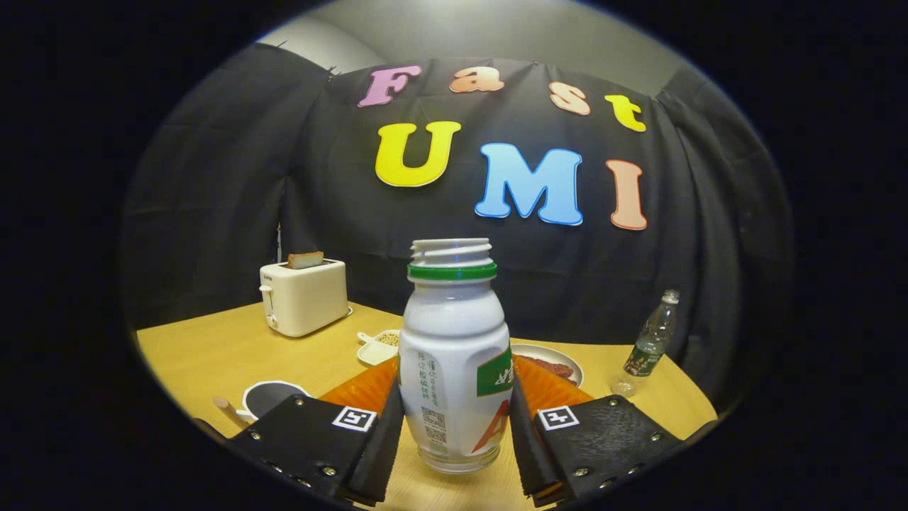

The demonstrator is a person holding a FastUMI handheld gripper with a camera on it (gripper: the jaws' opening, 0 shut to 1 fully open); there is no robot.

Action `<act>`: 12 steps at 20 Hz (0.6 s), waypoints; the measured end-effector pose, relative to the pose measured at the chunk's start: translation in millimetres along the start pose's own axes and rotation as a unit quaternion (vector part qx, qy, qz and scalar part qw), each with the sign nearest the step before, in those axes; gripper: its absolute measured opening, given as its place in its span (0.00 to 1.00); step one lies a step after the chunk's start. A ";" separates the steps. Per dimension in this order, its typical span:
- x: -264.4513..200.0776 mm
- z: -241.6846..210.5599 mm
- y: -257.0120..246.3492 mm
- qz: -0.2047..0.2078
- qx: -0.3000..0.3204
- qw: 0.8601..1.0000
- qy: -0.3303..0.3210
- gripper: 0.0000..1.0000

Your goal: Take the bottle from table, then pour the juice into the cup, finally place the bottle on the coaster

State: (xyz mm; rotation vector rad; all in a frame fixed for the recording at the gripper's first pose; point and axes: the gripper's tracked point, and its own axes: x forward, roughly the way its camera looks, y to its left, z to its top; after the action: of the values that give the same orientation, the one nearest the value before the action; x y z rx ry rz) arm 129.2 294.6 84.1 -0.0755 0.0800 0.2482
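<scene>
Bottle (454, 355), capless and upright, stands between the gripper (454, 426) fingers, which press its sides above the wooden table (213, 355). Far left stands a toaster (303, 297), a plate (560, 365) behind, a cup (269, 397) near left, a clear water bottle (647, 344) right.
</scene>
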 end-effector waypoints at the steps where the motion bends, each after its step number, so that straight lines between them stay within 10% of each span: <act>1: 3.0 -0.1 -2.9 0.003 0.016 1.000 -0.005 0.68; 12: 28.7 -24.2 4.3 0.014 0.011 1.000 -0.007 0.68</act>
State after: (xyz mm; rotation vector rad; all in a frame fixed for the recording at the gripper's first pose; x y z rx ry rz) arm 154.2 303.7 57.2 -0.0509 0.0698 0.2764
